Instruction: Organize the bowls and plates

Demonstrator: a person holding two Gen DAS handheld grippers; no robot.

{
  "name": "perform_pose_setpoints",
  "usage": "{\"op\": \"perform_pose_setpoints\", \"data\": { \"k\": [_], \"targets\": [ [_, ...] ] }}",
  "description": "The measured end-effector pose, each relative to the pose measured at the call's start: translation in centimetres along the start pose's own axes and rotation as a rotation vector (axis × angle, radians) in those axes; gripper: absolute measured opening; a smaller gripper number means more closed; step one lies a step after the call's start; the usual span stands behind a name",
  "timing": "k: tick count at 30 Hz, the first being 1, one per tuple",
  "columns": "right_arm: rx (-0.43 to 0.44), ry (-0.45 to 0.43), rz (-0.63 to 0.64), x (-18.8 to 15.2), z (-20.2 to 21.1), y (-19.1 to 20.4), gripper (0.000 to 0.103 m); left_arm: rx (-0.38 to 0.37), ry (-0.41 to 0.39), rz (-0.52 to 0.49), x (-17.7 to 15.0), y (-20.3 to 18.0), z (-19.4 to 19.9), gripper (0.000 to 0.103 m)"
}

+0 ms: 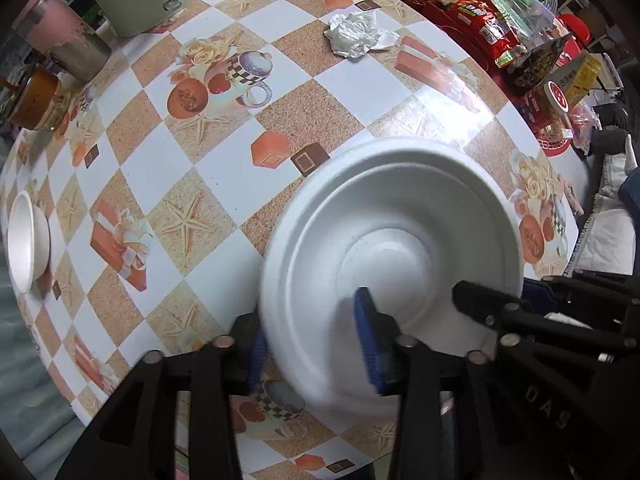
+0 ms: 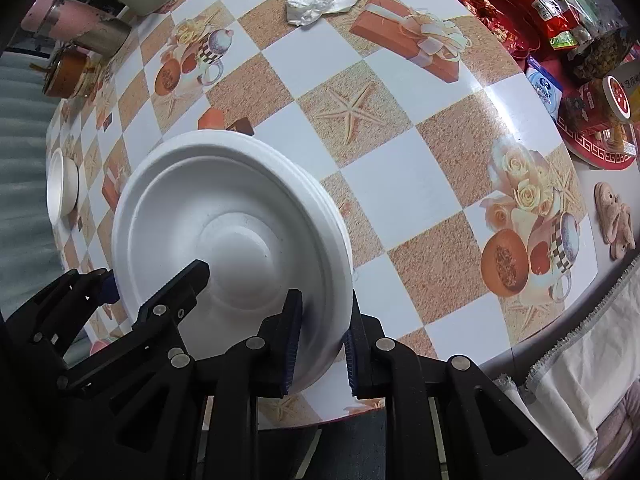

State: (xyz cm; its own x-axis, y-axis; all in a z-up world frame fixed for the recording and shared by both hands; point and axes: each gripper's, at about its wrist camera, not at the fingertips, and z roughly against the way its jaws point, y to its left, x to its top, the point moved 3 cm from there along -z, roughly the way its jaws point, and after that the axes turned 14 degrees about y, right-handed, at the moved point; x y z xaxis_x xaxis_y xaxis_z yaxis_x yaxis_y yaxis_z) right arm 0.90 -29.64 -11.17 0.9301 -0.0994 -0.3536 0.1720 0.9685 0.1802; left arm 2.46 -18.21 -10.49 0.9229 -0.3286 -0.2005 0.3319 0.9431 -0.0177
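Black linkages and blue pads of the left tool (image 1: 316,344) fill the near edge of the left wrist view, its two pads set on either side of the rim of the white plate stack (image 1: 392,240) at about 7 o'clock; the pads appear closed on that rim, one beneath and one on top. In the right wrist view the right tool (image 2: 320,344) is seen pinching the same plate stack (image 2: 232,236) at about 5 o'clock, the rim passing between its pads, which look closed upon it. An upturned white bowl (image 2: 240,256) seems to sit domed in the middle of the top plate. The stack is held near the front edge of the counter (image 1: 224,184), tilted or slightly raised; whether it is touching the cloth cannot be told. A second small bowl (image 1: 28,240) lies on its side far off at 9 o'clock. For the step in hand, judged to be carrying or setting down the stack, both grips should be kept level and moved together, so that the thin foam rims are not bent and the plates are not slid apart. The crumpled tissue (image 1: 356,34) at 12 o'clock should be avoided.
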Motion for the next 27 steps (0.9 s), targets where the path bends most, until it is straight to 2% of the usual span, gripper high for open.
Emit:
{"op": "perform_pose_setpoints", "data": {
  "k": [2,5,6,7,8,9,10,17,21,27],
  "targets": [
    [-0.020,-0.009,-0.001,0.3,0.2,-0.2,0.020,0.019,-0.022,0.014,-0.2,0.6,0.3,0.067],
    [-0.028,-0.014,-0.006,0.5,0.7,-0.8,0.021,-0.005,-0.044,0.033,-0.8,1.8,0.9,0.073],
    [-0.030,-0.013,-0.011,0.5,0.7,-0.9,0.034,-0.015,-0.050,0.043,-1.0,2.3,1.1,0.076],
    [-0.034,-0.014,-0.023,0.6,0.8,-1.2,0.051,-0.026,-0.058,0.057,-1.4,3.0,1.3,0.077],
    [-0.040,-0.018,-0.031,0.7,0.9,-1.5,0.086,-0.034,-0.064,0.069,-1.6,3.5,1.5,0.078],
    [-0.049,-0.038,-0.039,0.6,1.1,-1.6,0.092,-0.044,-0.069,0.081,-1.9,4.0,1.6,0.078],
    [-0.057,-0.066,-0.044,0.6,1.5,-1.7,0.092,-0.056,-0.074,0.095,-2.2,4.7,1.7,0.079],
    [-0.071,-0.062,-0.052,1.0,2.2,-1.0,0.092,-0.079,-0.094,0.173,-3.9,8.0,2.3,0.079],
    [-0.071,-0.078,-0.003,1.5,3.0,1.4,0.092,-0.081,-0.130,0.229,-4.2,10.5,3.3,0.079],
    [-0.083,-0.087,0.134,2.5,3.7,8.0,0.092,-0.072,-0.177,0.377,-4.6,17.2,4.6,0.079]
  ]
}}
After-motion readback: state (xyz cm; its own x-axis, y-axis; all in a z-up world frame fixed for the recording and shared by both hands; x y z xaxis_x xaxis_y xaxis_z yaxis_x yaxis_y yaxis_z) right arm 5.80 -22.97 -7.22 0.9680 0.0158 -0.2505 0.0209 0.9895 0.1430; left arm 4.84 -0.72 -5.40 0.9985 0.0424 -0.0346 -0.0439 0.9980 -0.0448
